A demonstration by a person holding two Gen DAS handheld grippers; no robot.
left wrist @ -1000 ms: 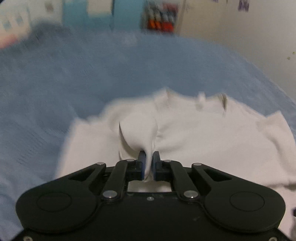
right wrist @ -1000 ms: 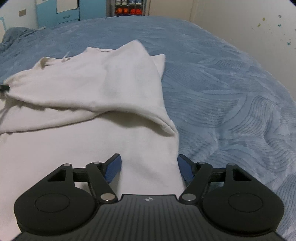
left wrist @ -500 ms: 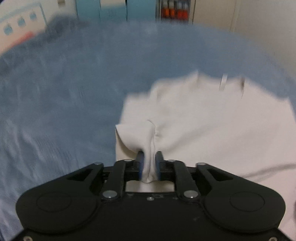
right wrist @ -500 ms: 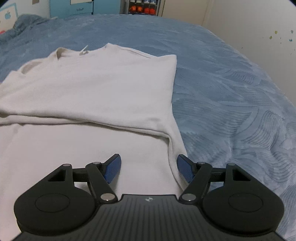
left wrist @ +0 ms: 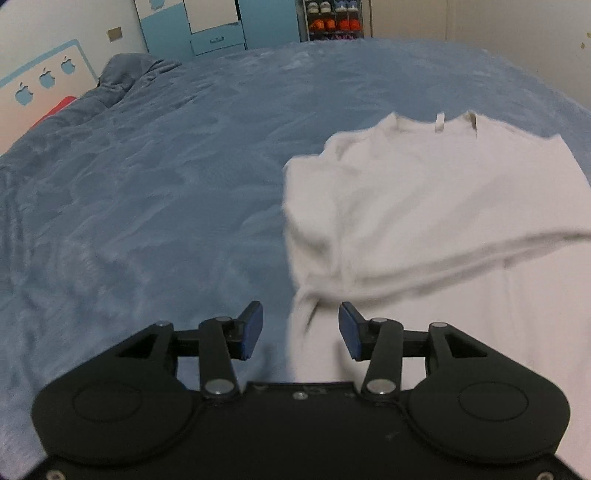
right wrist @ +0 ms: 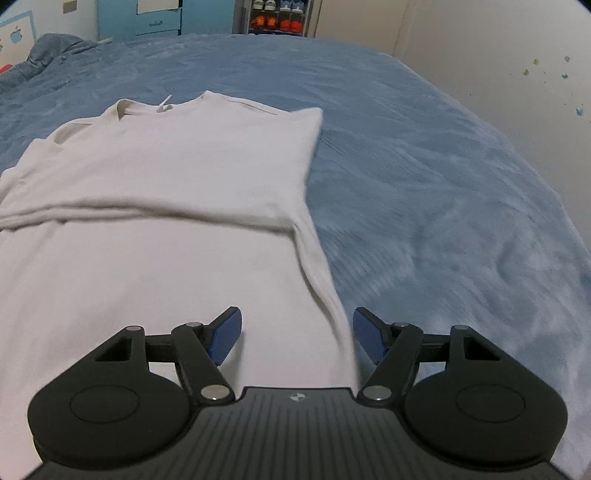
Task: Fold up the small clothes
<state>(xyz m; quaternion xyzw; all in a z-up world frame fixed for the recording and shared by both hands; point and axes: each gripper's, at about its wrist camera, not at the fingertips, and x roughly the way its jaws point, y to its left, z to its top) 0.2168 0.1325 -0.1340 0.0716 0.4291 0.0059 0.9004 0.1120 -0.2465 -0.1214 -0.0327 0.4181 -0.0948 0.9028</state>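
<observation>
A white shirt [left wrist: 436, 206] lies flat on the blue bedspread [left wrist: 147, 184], collar and neck tag at the far end. Both sleeves are folded in across the body, making a crosswise edge. My left gripper [left wrist: 301, 328] is open just above the shirt's left side edge, nothing between its blue pads. In the right wrist view the same shirt [right wrist: 166, 177] fills the left half. My right gripper [right wrist: 297, 338] stands open over the shirt's right side edge, holding nothing.
The blue bedspread [right wrist: 424, 184] stretches far on every side of the shirt. A bunched blue blanket [left wrist: 136, 74] lies at the far left by the headboard. Light blue cabinets [left wrist: 214, 26] and a shoe rack [left wrist: 334, 18] stand beyond the bed's far end.
My left gripper was shut on the white sleeve; it carried the sleeve inward, let go and now stands open. The sleeve lies folded on the shirt. The right gripper stayed open.
</observation>
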